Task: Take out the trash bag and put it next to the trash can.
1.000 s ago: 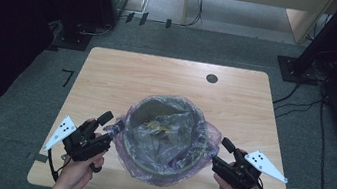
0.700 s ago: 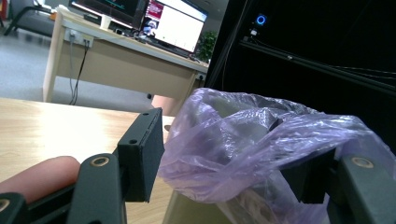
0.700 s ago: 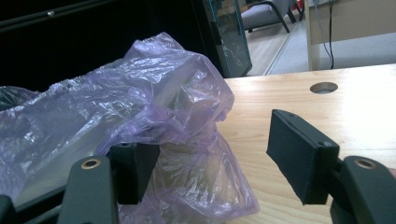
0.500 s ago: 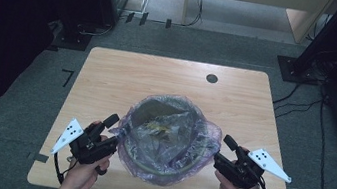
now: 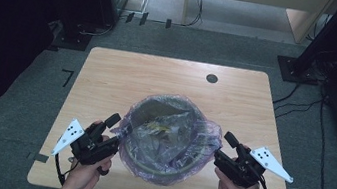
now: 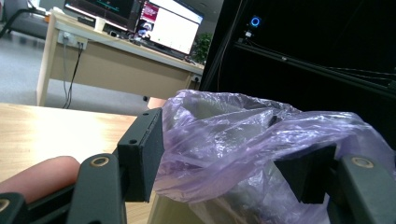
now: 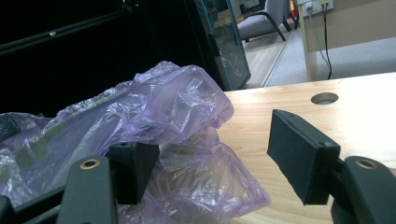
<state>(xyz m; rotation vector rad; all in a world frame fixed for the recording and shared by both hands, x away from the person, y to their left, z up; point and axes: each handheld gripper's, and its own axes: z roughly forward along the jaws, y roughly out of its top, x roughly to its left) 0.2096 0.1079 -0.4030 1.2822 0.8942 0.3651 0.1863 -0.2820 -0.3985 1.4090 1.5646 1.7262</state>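
A round bin (image 5: 159, 161) lined with a crinkled, see-through purple bag (image 5: 169, 140) (scraps lie inside) stands on the table's (image 5: 108, 80) near half. The left gripper (image 5: 113, 129) and right gripper (image 5: 223, 147) flank it, jaws spread around bag folds.

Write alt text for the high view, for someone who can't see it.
A bin lined with a purple bag stands near the front edge of a wooden table, with a hand-held gripper at each side of it. The left gripper and right gripper both reach the bag's loose rim, fingers apart. Grey floor and dark stands surround the table.
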